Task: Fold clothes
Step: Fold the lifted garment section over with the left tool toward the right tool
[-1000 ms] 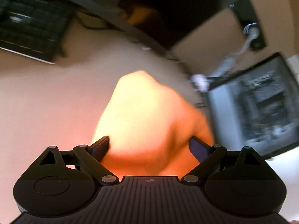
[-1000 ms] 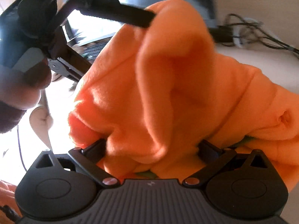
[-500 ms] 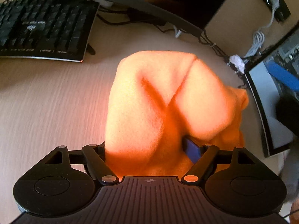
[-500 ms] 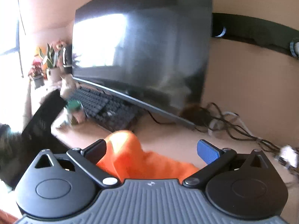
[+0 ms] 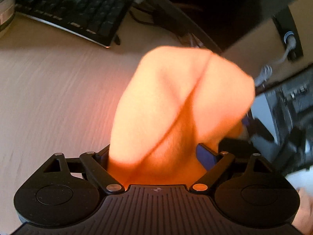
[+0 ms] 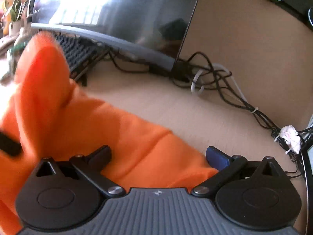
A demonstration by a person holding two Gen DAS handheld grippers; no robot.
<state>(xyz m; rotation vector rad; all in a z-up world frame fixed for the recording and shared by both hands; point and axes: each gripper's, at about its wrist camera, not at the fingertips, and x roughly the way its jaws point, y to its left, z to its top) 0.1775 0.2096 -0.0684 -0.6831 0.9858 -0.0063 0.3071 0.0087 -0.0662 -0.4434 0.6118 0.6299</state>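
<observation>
An orange fleece garment [image 5: 182, 105] bulges up between the fingers of the left gripper [image 5: 156, 156], which is clamped on a thick fold of it above a pale wooden desk [image 5: 54, 101]; bare desktop fills the left half of the frame. The left wrist view alone shows a computer case [image 5: 289, 101] at the right edge. In the right wrist view the right gripper [image 6: 158, 154] stands wide apart, holding nothing, over the garment's [image 6: 82, 129] hem at lower left. Clear desk [image 6: 176, 105] lies beyond, bounded by a monitor [image 6: 125, 9], keyboard [image 6: 78, 56] and tangled cables [image 6: 221, 82].
</observation>
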